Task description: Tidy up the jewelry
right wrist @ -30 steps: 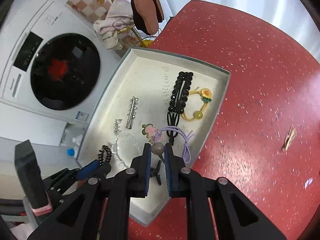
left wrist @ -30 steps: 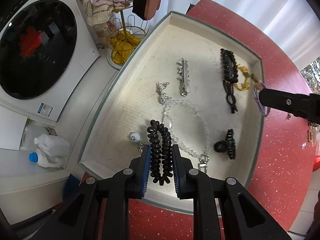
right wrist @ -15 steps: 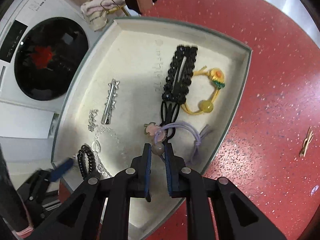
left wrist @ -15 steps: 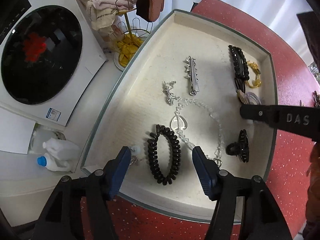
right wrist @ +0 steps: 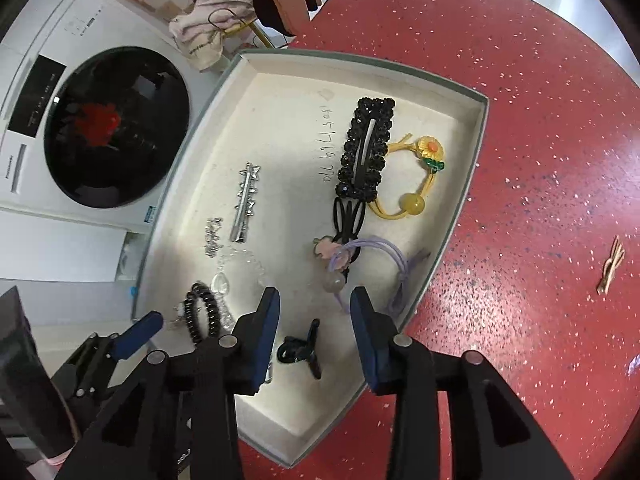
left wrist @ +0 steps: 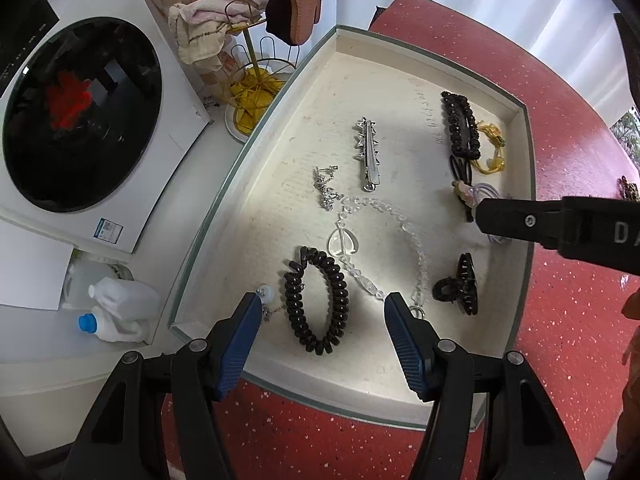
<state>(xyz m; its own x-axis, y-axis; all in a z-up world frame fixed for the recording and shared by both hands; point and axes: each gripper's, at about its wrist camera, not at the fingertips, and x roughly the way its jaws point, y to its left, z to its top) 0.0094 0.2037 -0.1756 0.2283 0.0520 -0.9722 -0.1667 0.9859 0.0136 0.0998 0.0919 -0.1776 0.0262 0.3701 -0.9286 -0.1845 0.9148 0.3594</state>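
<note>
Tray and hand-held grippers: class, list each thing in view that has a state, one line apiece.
Left hand-held gripper: open, black spiral hair tie lying free between its fingers.
Right hand-held gripper: open, jaws just opening, purple elastic hair tie released in the tray.
Cream shallow tray: uncovered.
Small black claw clip: shut.

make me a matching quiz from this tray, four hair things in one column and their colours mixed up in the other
Things:
1. coil hair tie
2. star hair clip
3. flower hair tie
4. bead hair tie

Colours:
A. yellow
B. purple
C. black
D. silver

Pairs: 1-C, 2-D, 3-A, 4-B
</note>
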